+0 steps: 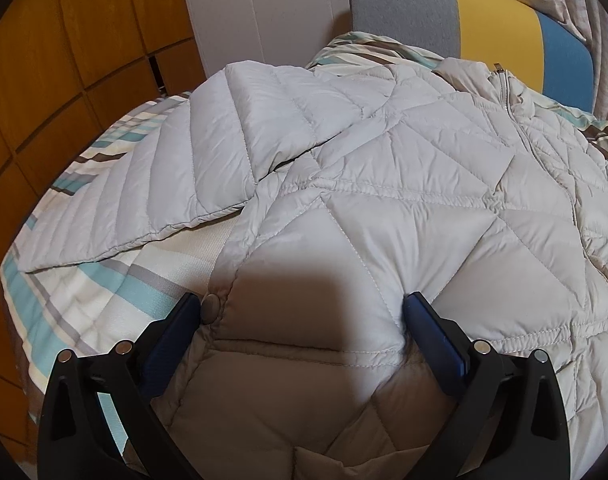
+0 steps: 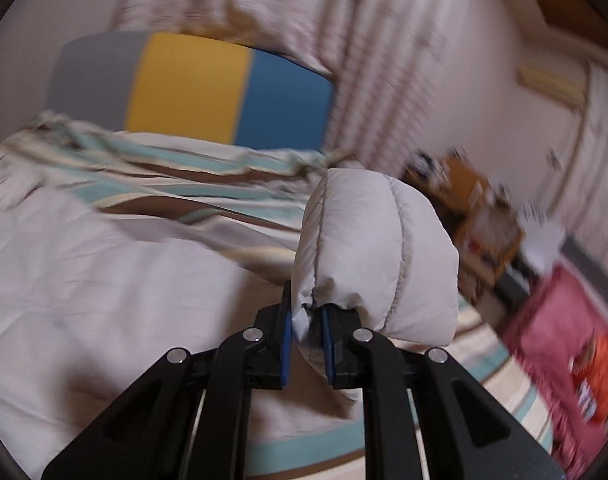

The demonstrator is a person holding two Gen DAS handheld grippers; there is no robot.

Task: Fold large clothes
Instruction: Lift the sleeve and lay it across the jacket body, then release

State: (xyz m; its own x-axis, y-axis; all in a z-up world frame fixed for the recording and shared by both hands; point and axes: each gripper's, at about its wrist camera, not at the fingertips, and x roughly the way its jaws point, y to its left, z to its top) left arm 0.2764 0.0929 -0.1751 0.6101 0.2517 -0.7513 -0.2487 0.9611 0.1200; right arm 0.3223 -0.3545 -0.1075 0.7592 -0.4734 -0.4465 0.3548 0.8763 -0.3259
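Pale grey quilted down jacket (image 1: 383, 184) was spread on the striped bed (image 1: 84, 292); sleeve cuff (image 2: 375, 256) was clamped in right hand-held gripper (image 2: 307, 320), left hand-held gripper (image 1: 304, 308) was wide open over hem. Sleeve fold underway; cuff is to be laid across the body next

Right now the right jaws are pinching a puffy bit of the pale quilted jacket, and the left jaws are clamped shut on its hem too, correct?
Not quite. The left gripper stands wide open, one finger at each side of the jacket hem, as the left wrist view shows. The rest holds: the right gripper is shut on a puffy bit of the jacket, seen in the right wrist view.
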